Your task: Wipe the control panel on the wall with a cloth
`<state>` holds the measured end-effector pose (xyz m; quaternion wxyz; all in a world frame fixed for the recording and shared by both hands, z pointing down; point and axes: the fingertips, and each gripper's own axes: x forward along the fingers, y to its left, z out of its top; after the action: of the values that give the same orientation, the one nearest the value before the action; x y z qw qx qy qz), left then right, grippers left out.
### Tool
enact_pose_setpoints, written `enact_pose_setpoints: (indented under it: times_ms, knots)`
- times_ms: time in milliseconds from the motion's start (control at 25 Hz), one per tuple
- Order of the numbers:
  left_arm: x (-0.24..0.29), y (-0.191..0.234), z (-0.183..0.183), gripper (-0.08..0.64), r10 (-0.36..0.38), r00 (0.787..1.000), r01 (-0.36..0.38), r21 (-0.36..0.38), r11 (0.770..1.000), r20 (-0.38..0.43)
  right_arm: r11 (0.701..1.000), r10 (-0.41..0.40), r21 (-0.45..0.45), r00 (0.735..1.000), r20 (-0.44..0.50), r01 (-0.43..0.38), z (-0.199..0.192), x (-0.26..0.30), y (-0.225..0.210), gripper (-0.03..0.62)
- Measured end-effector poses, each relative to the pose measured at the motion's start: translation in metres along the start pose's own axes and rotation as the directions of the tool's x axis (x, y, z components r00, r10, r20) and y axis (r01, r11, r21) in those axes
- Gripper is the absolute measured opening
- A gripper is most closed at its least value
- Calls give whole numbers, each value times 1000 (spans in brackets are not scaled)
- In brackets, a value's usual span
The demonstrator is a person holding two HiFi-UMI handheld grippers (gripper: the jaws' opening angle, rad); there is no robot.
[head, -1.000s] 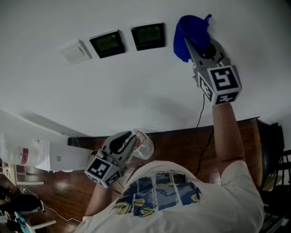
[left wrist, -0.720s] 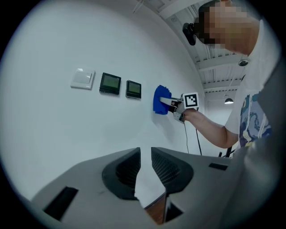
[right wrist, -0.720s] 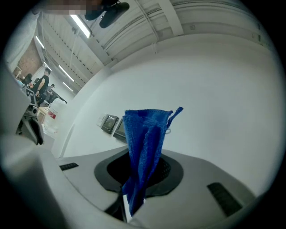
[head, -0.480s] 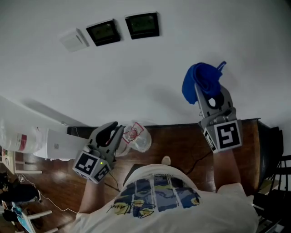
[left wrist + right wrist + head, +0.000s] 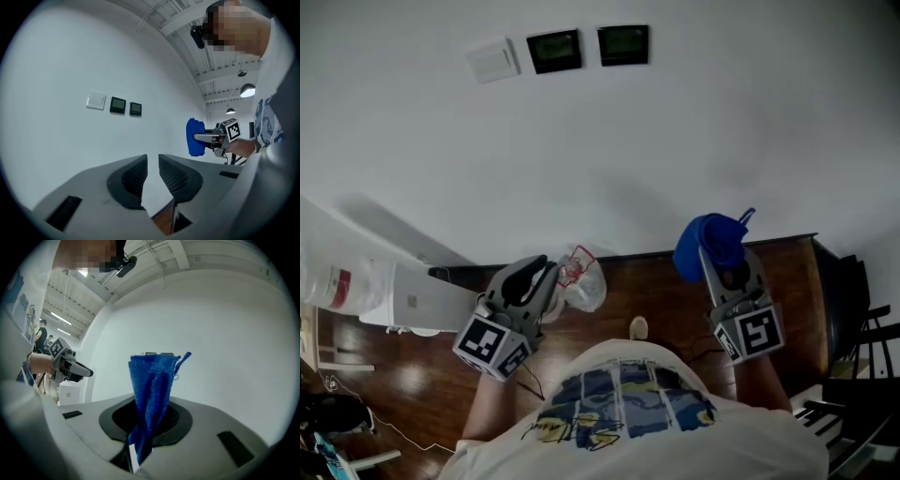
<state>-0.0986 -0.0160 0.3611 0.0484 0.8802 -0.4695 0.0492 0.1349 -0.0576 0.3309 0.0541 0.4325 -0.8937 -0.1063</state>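
Right gripper (image 5: 145,427) clamps blue cloth (image 5: 152,390) upright

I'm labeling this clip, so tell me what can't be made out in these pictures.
Panel screens: too small and dark in the head view; the blue cloth mostly covers them in the right gripper view.
Plastic bag contents: too small, partly behind the left gripper, head view.

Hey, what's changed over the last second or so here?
The right gripper came down the wall from beside the control panels to well below them, keeping its hold on the blue cloth. The left gripper stayed low, empty, jaws slightly apart. Nothing was let go.
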Motion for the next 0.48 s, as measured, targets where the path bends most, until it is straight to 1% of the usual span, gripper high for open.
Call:
enact_pose_setpoints:
  times_ms: [120,200,360,480]
  knots:
    - [-33,-9,-9,72,-9,1000,9,6,1000,1,999,-11,31,1000,-7,11,8,-23,34,75]
    - [-51,-13,-15,72,-7,1000,7,10,1000,9,999,-23,26,1000,-9,24,13,-39,52,75]
    - [-80,-21,-30,72,3,1000,-2,-8,1000,19,997,-59,47,998,0,59,18,-67,71,74]
    - [-98,-28,-36,72,2,1000,-1,-10,1000,15,997,-67,37,998,18,66,23,-84,80,74]
